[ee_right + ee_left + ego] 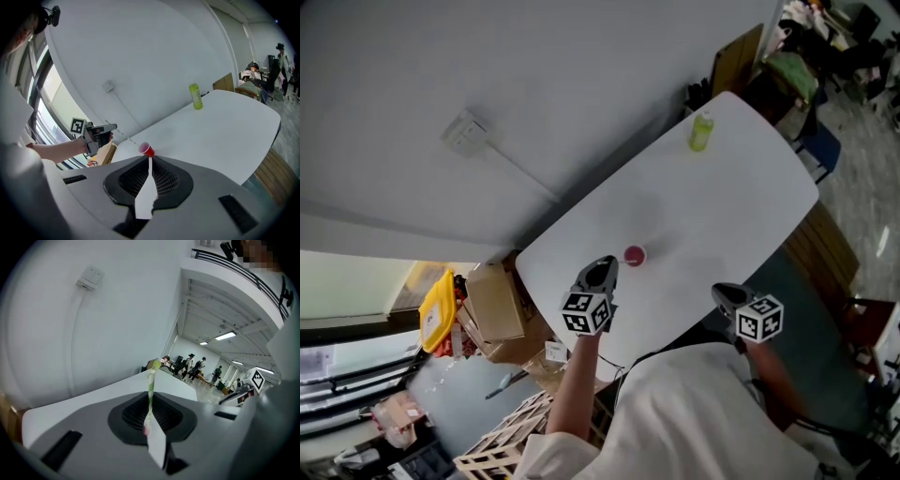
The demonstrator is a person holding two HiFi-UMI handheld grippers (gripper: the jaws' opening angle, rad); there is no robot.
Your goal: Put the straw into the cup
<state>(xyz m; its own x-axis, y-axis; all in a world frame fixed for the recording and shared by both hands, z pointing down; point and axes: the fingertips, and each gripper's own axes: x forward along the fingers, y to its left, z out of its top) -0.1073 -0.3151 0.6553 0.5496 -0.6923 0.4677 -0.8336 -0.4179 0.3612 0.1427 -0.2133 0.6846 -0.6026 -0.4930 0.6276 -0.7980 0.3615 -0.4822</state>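
A small red cup [635, 255] stands on the white table [722, 206], near its front left corner. My left gripper [602, 269] hovers just left of the cup. In the left gripper view its jaws [151, 397] are shut on a thin green-and-white straw [151, 383], which sticks up past the fingertips. My right gripper [725, 293] is at the table's near edge, right of the cup, shut with nothing in it. In the right gripper view the cup [146, 149] lies just beyond the right gripper's tips [150, 160], and the left gripper [104, 130] shows at the left.
A green bottle [701, 131] stands at the table's far end, also in the right gripper view [195, 96]. The white wall [534, 84] runs close along the table's left side. Cardboard boxes [494, 302] and wooden crates [502, 441] sit on the floor at the left. People stand far off [193, 365].
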